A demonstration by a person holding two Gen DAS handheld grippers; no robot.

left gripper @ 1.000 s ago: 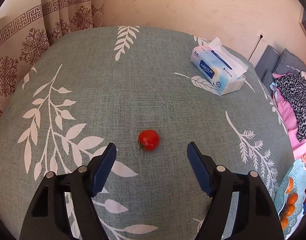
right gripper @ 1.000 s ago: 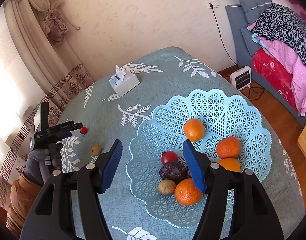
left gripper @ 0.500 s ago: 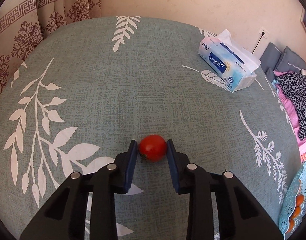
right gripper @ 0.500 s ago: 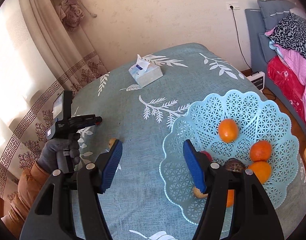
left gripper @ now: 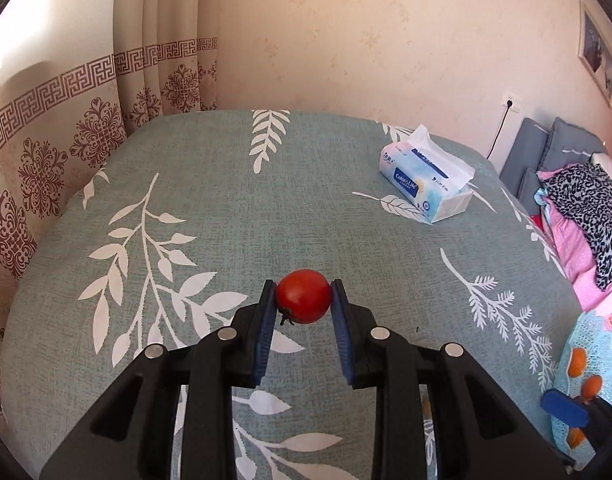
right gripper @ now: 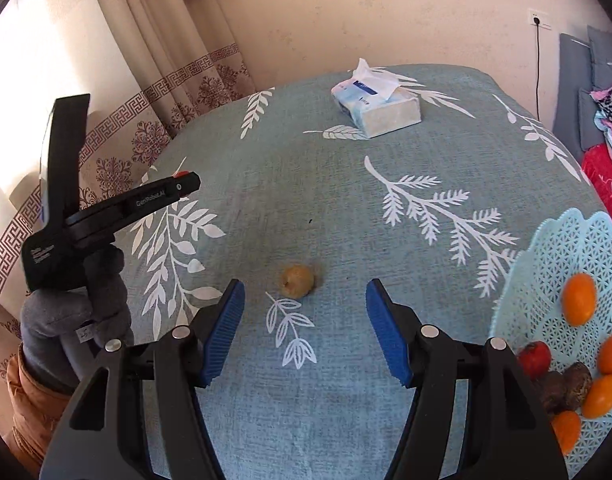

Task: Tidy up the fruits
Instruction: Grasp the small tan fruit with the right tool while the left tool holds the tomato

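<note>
The left gripper [left gripper: 303, 294] clamps the red tomato [left gripper: 303, 296]. The right gripper [right gripper: 304, 312] gapes wide just short of the yellowish fruit [right gripper: 297, 279], left of the blue basket [right gripper: 546, 256].

left gripper [left gripper: 303, 296] clamping red tomato [left gripper: 303, 295], tissue pack [left gripper: 426, 182] beyond

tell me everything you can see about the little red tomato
The small round red tomato looks smooth and glossy, with a dark dried stem stub at its lower left. It sits pinched between the two blue ribbed pads of the left tongs, one pad pressing each side, above the grey-green leaf-print tablecloth. Whether its underside touches the cloth cannot be told. From the right wrist view only a red sliver shows.
</note>
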